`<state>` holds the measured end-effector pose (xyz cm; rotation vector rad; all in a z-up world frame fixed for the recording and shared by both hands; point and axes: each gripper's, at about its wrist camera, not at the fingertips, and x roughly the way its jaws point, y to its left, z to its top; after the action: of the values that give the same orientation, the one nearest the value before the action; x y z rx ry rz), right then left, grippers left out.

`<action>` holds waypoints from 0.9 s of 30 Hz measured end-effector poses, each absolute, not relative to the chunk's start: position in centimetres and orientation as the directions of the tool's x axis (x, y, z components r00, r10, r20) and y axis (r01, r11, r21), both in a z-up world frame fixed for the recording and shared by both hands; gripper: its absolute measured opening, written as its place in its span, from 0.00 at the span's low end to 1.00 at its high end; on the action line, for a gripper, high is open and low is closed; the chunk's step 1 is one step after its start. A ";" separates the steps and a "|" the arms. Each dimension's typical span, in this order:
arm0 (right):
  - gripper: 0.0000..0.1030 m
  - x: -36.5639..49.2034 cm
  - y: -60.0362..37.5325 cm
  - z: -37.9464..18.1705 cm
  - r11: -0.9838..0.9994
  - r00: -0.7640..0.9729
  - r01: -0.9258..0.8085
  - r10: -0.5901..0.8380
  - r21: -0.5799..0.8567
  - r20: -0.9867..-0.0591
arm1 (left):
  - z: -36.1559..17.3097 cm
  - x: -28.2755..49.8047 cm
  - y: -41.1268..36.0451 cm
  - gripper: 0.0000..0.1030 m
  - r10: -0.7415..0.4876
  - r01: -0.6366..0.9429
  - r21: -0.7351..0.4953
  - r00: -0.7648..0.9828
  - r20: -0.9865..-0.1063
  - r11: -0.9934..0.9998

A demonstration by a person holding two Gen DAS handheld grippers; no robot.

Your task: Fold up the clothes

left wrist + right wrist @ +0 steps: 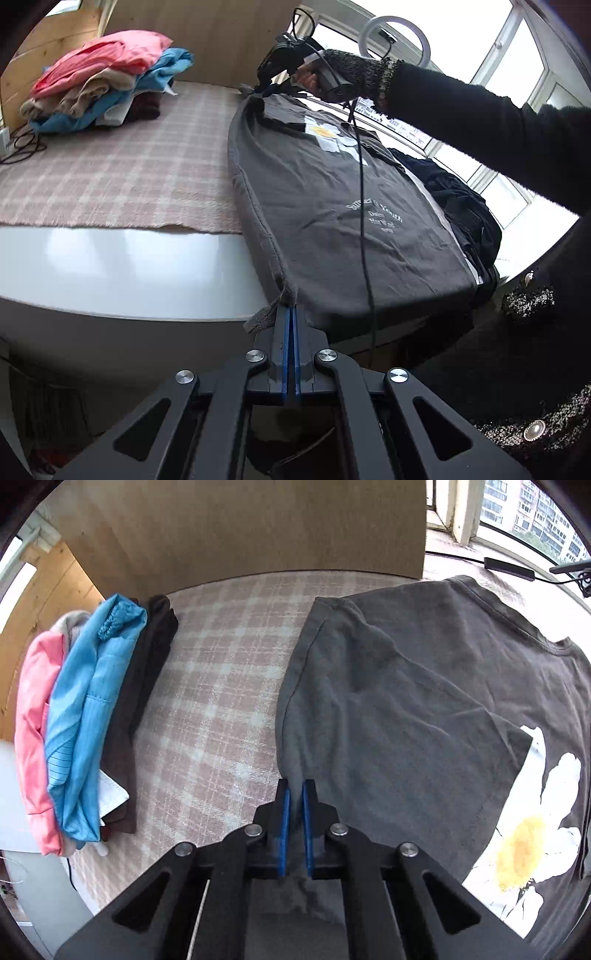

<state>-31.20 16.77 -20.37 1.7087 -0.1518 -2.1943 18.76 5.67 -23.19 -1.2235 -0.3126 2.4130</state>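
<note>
- Plaid-covered work surface (pixel 221 686), backed by a wood panel (pixel 258 524); windows (pixel 517 55) to the right of both claws.
- Grey T-shirt (pixel 314 192) spread flat on the surface, ahead of the left gripper (pixel 292 314) and ahead-right of the right gripper (pixel 295 794).
- Left gripper: blue pads pressed together, pinching the near corner of the shirt hem at the surface's front edge.
- Right gripper: pads nearly closed with a thin fold of shirt fabric between them, at the shirt's left side edge below the folded-in sleeve (pixel 388 701).
- Open plaid area to the left of both claws, between the shirt's left edge and the stacked clothes.
- White bare strip (pixel 129 266) of the surface front, left of the left claw, unoccupied.
- Pile of folded garments (pixel 107 85) (pink, blue, beige, dark brown) far left, near the back panel; well apart from the shirt.
- Dark clothing heap (pixel 461 206) just beyond the shirt's right edge.
- Black cable (pixel 364 221) hanging across the shirt, between the claws in the left wrist view.
- Gloved hand (pixel 354 74) and dark sleeve overhead to the right; ring light (pixel 395 33) behind.
- Shirt's right half cut off in the right wrist view; small chest lettering (pixel 376 216) hard to read; flower print (pixel 528 834) partly covered by the sleeve.
</note>
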 end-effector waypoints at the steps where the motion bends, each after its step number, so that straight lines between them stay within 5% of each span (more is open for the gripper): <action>1: 0.06 -31.2 17.6 -19.9 -0.927 -0.212 0.209 -0.354 0.312 -0.911 | -22.6 18.9 6.7 0.01 0.464 -0.282 -0.368 -0.524 -0.715 -0.886; 14: 0.06 -31.6 30.5 -19.8 -0.918 -0.270 0.162 -0.394 0.362 -0.878 | -21.6 18.4 19.6 0.01 0.566 -0.485 -0.367 -0.366 -0.739 -0.794; 20: 0.21 -31.5 33.1 -22.4 -0.968 -0.270 0.109 -0.247 0.225 -0.930 | -22.3 18.7 22.0 0.06 0.605 -0.481 -0.433 -0.292 -0.741 -0.763; 27: 0.34 -26.8 38.9 -17.7 -0.940 -0.332 0.092 -0.341 0.329 -0.880 | -21.0 23.1 22.3 0.16 0.615 -0.483 -0.465 -0.214 -0.759 -0.742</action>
<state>-26.83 38.89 -17.70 1.6299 -0.3210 -2.3448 23.14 22.26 -21.02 -1.3383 -0.1655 2.0081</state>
